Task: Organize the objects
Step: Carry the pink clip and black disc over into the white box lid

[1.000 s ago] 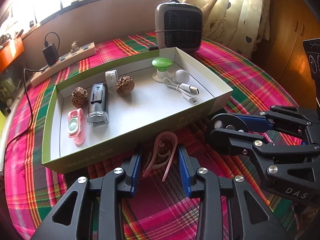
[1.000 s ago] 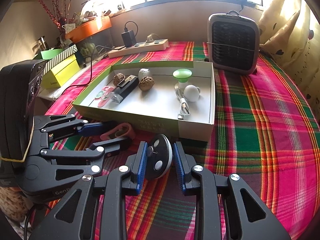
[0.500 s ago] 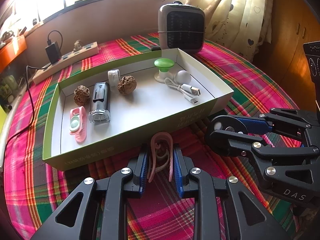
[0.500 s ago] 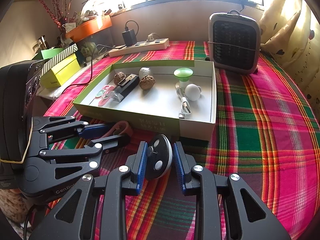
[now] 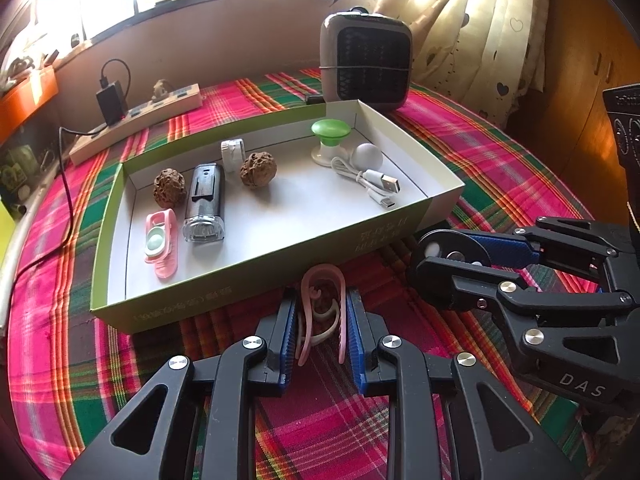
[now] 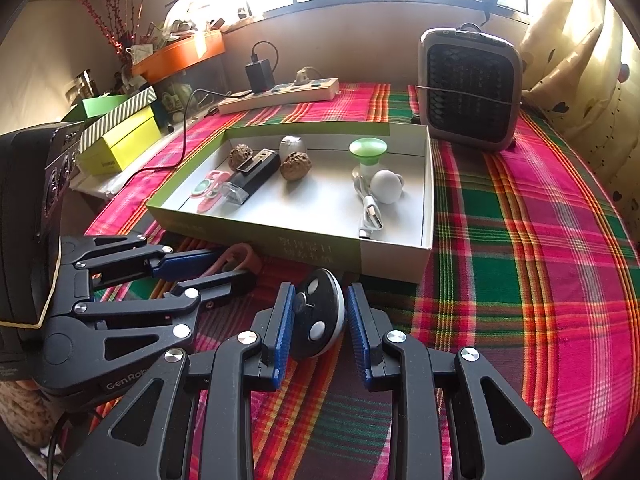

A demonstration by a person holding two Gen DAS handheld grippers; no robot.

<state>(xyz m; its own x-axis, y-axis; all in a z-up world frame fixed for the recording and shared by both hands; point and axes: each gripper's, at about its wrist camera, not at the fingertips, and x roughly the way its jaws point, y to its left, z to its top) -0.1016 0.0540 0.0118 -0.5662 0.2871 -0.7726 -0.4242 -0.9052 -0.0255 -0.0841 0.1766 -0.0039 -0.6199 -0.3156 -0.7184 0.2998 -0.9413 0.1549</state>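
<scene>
My left gripper (image 5: pixel 322 320) is clamped on the pink clip (image 5: pixel 320 304), both blue pads against its sides, down on the plaid cloth (image 5: pixel 320 420) just in front of the green-sided tray (image 5: pixel 256 276). My right gripper (image 6: pixel 318 320) pinches the black round disc (image 6: pixel 320 316) on edge, also just before the tray's near wall. Inside the tray I see two walnuts, a flashlight (image 5: pixel 205 208), a white cable (image 5: pixel 372 184).

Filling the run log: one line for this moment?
left tool: shut on pink clip | right tool: shut on black disc | both by box, on cloth
</scene>
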